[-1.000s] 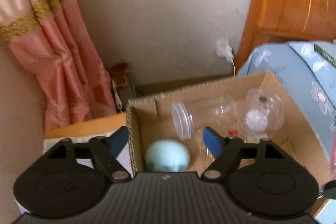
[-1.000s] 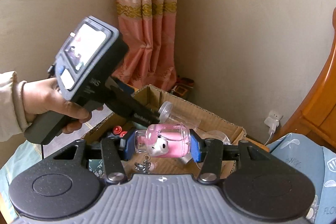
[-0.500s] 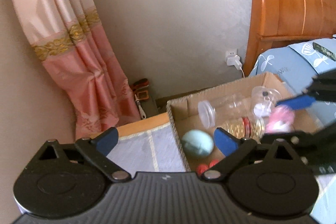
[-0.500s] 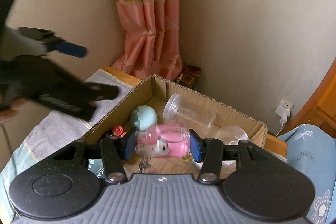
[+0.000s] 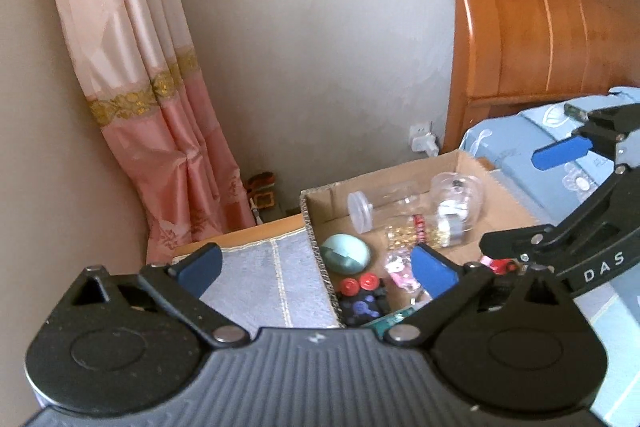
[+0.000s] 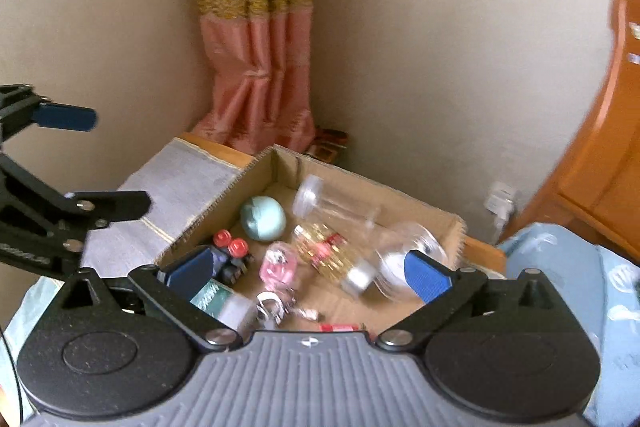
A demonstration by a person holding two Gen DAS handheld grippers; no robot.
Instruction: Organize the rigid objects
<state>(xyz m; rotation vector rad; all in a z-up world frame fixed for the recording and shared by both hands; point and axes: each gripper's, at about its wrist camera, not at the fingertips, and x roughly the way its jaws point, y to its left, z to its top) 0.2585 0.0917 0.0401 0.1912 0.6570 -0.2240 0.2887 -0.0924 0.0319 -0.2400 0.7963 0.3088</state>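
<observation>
You can read only "DAS", white letters on the black arm of the right claw [image 5: 560, 195], seen from the left wrist view. Labels on items in the cardboard box [image 6: 420, 205] are too blurred.

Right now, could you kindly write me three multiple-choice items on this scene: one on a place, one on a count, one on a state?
1. Where is the pink jar?
A. in the cardboard box
B. on the blue bedding
C. between the right fingers

2. How many red caps sit on the dark toy?
A. one
B. two
C. four

3. The right gripper is:
A. shut on a jar
B. open and empty
C. out of view

Answers: 1 A, it lies on the box floor; 2 B, two caps sit side by side; 3 B, its blue fingers are spread with nothing between them.
</observation>
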